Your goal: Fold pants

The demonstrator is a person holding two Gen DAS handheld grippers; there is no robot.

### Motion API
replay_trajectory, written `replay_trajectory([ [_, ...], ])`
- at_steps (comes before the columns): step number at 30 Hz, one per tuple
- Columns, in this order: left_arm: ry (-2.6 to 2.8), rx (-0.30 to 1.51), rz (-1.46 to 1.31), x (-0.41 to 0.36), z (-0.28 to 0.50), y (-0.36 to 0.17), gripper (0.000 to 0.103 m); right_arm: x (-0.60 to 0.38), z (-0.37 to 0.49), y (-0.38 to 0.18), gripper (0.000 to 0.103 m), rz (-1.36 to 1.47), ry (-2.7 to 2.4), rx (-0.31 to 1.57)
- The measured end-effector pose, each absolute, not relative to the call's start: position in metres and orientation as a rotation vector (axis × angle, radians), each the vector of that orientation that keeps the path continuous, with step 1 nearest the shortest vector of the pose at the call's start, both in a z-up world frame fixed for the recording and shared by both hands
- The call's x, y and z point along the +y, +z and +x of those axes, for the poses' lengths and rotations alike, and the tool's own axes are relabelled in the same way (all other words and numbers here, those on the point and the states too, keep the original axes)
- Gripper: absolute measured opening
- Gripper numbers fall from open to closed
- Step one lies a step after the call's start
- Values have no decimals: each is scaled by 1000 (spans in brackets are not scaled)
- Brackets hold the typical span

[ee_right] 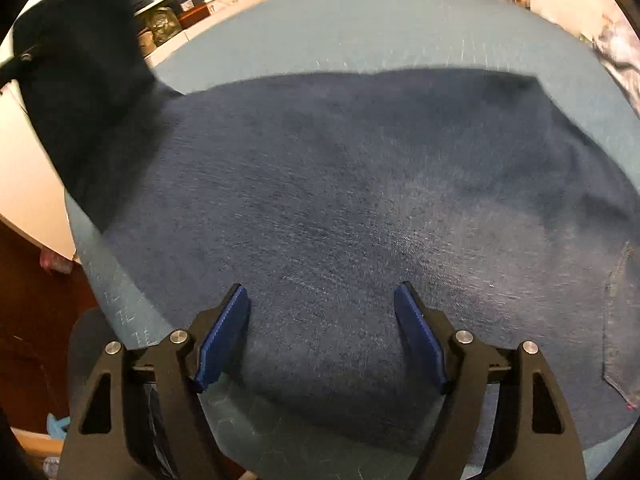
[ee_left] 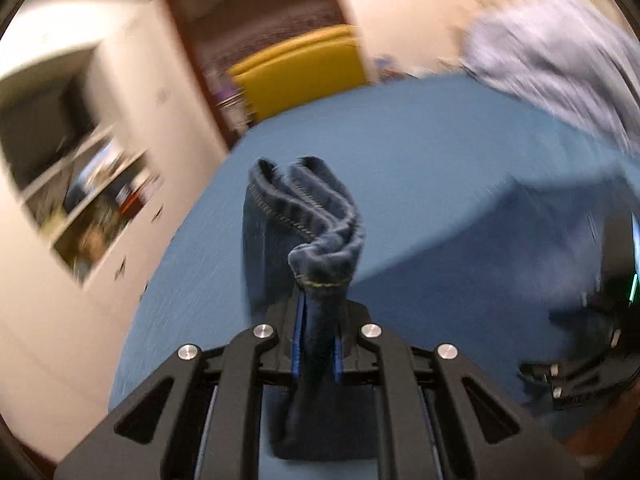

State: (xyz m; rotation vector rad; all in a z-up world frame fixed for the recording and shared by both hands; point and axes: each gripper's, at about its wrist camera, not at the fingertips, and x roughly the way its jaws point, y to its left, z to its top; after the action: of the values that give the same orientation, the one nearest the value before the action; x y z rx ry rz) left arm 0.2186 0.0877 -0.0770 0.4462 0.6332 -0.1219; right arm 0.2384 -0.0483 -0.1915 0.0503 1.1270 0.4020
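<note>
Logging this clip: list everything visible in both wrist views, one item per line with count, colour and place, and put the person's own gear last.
pants: one, dark blue denim, spread on the table; one end lifted, a bunched hem pinched in the left jaws; back pocket at right edge
table cover: one, light blue, under the pants
chair: one, yellow, beyond the table's far edge
shelves: one white unit, cluttered, contents blurred, left of the table
pale cloth: one, bluish-white, blurred, far right of the table
doorway: one, brown frame, behind the chair
left gripper: black with blue pads, jaws shut on the hem
right gripper: black with blue pads, jaws open over the pants, holding nothing
</note>
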Motion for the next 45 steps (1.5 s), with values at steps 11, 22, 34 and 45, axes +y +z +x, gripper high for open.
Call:
replay_trajectory([
  [11,-84,579,814,-22,173,-229,62,-133,273,-191,86,776,555,1212],
  [22,-186,633,803,-11,168,-234,20,-79,314,-210,86,782,614,1355],
  [34,-195,679,733,5,172,-207,10,-39,326,-222,86,759,651,1476],
  [45,-201,625,682,-1,146,-203,10,-23,355,-214,46,703,649,1419],
])
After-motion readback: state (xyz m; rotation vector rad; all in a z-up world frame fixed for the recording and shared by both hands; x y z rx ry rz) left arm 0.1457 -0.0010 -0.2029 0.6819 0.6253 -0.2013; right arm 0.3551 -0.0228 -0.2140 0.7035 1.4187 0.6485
